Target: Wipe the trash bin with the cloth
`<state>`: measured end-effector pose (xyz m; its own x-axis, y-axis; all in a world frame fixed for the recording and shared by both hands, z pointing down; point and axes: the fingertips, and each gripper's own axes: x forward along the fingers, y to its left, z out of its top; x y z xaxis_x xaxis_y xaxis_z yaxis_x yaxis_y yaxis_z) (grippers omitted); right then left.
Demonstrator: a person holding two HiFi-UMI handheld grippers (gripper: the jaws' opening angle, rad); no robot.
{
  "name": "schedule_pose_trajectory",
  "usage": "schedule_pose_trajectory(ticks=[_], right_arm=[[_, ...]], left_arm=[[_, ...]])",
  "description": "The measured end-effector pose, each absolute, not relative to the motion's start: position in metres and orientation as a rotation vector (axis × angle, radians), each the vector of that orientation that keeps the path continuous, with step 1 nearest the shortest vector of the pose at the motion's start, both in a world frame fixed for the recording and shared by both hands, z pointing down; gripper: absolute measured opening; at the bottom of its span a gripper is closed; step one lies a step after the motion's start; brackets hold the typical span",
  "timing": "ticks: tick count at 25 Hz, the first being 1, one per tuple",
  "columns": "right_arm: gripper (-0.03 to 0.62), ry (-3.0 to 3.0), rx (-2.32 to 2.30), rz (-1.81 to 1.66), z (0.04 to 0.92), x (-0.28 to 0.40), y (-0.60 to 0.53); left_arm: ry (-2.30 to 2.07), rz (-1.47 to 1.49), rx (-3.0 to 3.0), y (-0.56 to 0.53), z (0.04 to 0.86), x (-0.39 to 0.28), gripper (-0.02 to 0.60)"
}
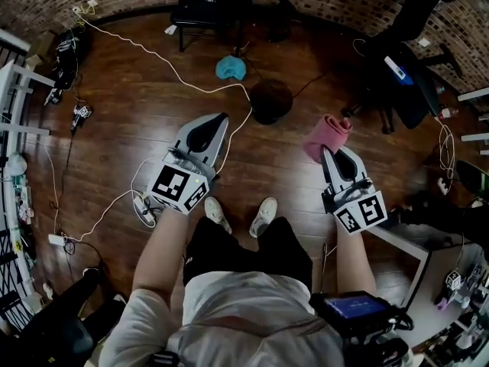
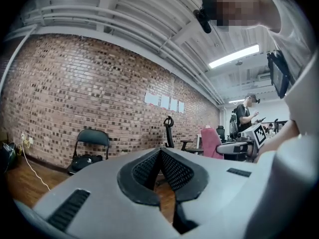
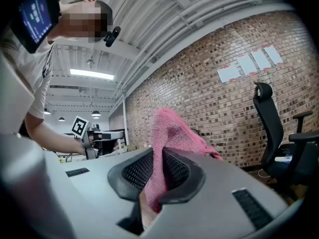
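The trash bin (image 1: 271, 100) is a dark round container on the wooden floor ahead of my feet, seen from above. It lies beyond and between both grippers. My right gripper (image 1: 330, 153) is shut on a pink cloth (image 1: 327, 134), which bunches up past the fingertips. In the right gripper view the cloth (image 3: 172, 128) rises between the jaws of the gripper (image 3: 162, 156). My left gripper (image 1: 216, 122) is shut with nothing in it, its pads meeting at the tip (image 2: 160, 153). Both grippers are held level, well above the floor and apart from the bin.
A blue cloth (image 1: 230, 68) lies on the floor beyond the bin. A black folding chair (image 1: 206, 2) stands at the brick wall, an office chair (image 1: 409, 52) at the right. A white cable (image 1: 179, 75) runs across the floor. White shelving (image 1: 11, 128) is left, a desk (image 1: 428, 258) right.
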<state>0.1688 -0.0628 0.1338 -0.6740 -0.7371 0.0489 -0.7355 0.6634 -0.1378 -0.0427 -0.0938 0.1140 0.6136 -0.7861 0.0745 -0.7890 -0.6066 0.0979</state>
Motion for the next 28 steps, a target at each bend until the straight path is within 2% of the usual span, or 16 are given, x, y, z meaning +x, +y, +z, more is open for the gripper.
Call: schedule_pose_trajectory(ticks=[8, 15, 18, 21, 25, 28], right_arm=[[0.04, 2.901, -1.267, -0.227, 0.32, 0.137, -0.082], [0.04, 3.009, -1.206, -0.069, 0.476, 0.121, -0.108], [0.04, 3.065, -1.166, 0.1, 0.526, 0.119, -0.124], [0.04, 3.1, -1.116, 0.249, 0.569, 0.124, -0.145], [0.04, 3.065, -1.136, 0.248, 0.627, 0.137, -0.17], [0.04, 3.032, -1.097, 0.169, 0.666, 0.122, -0.174]], left_arm=[[-1.36, 0.044, 2.664, -0.119, 0.297, -0.069, 0.009], [-1.317, -0.005, 2.741, -0.136, 0.451, -0.073, 0.009], [-1.291, 0.019, 2.795, -0.154, 0.509, -0.075, 0.009], [-1.35, 0.007, 2.801, -0.191, 0.552, -0.081, 0.009], [-1.466, -0.112, 2.744, -0.224, 0.596, -0.086, 0.009], [-1.522, -0.117, 2.707, -0.225, 0.632, -0.087, 0.009]])
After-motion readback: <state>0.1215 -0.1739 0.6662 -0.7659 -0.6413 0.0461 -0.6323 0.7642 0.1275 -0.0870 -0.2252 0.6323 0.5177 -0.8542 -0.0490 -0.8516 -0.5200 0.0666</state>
